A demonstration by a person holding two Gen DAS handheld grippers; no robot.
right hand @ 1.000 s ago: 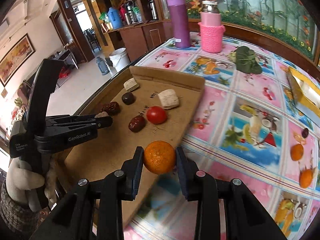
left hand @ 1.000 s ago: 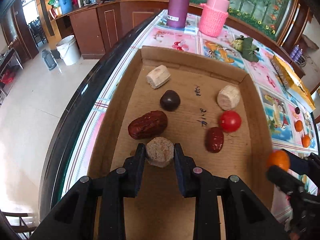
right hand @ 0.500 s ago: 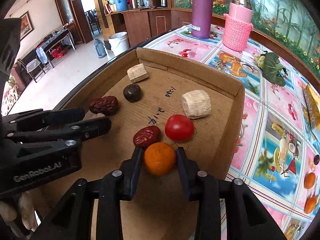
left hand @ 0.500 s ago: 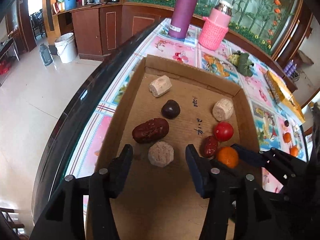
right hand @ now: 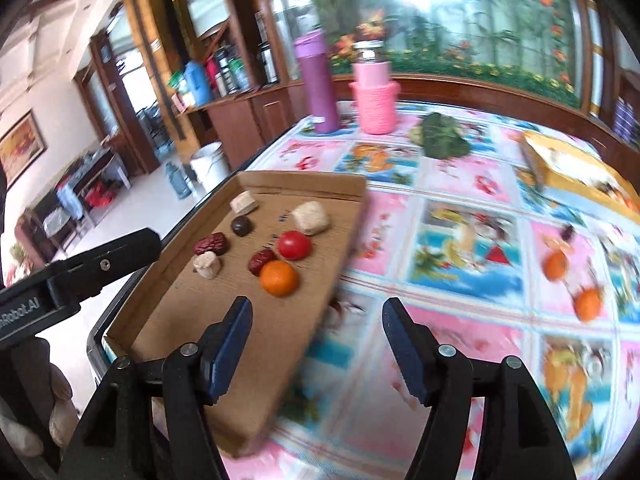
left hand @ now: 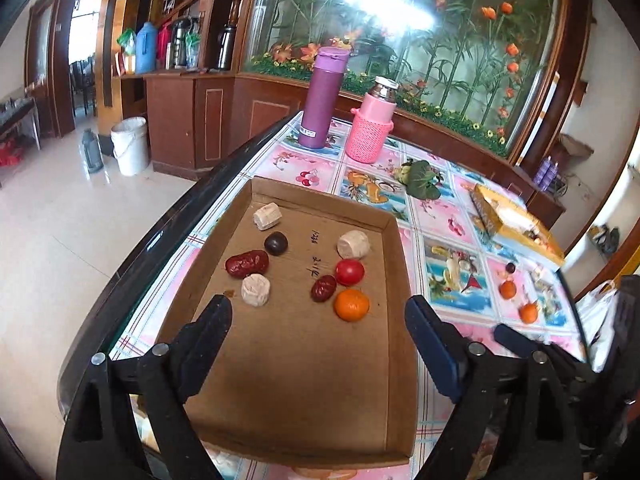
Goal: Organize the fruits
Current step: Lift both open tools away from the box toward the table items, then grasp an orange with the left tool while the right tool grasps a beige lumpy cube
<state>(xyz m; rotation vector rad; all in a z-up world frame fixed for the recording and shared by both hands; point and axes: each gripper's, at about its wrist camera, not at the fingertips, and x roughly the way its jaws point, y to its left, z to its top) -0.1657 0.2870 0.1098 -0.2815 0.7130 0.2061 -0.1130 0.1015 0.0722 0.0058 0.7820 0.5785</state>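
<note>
Left wrist view: both your tongs, left (left hand: 318, 346) and right (right hand: 316, 350), have just been opening and hang released, nothing between them. The orange (left hand: 351, 305) sits in the tray (left hand: 394, 360) touching a date (left hand: 323, 288); it could roll if you bump the tray.

Orange (left hand: 351, 305) in cardboard tray (left hand: 394, 344), beside red date (left hand: 323, 288).
</note>
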